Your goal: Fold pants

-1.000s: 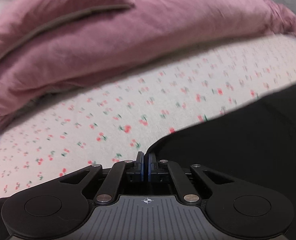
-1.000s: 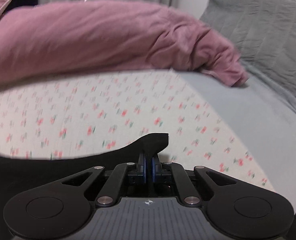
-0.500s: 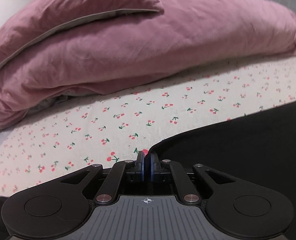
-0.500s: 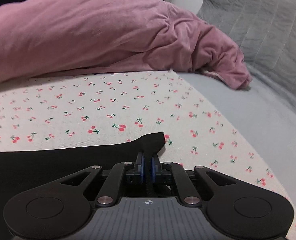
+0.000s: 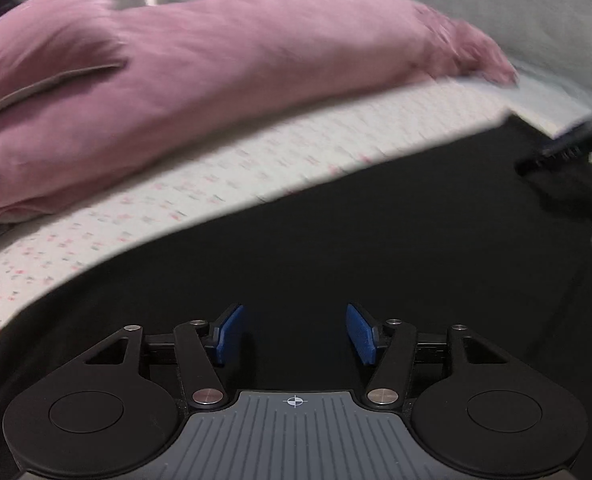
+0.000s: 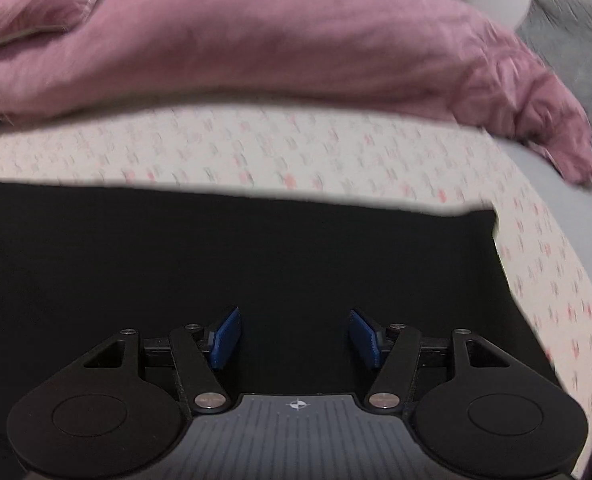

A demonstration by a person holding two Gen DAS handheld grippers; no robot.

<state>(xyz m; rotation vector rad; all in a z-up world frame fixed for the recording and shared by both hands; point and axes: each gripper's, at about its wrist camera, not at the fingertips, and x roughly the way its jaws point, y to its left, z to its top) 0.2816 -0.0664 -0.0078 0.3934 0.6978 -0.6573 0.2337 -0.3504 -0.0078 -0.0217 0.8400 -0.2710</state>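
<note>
Both hand-held grippers have let go of the black pants and drawn back over them.

Your left hand-held gripper (image 5: pixel 294 334) and right hand-held gripper (image 6: pixel 295 338) have just been opening; each now stands apart with nothing between its blue pads, where a second ago each pinched a corner of the cloth. The pants (image 6: pixel 232 256) lie flat on the cherry-print sheet (image 6: pixel 296 148) of the bed, their far edge laid straight, in front of the pink duvet (image 6: pixel 280 44). This fold appears set. Before the next one, check that the edges align, then take both corners level and carry them over together.
</note>
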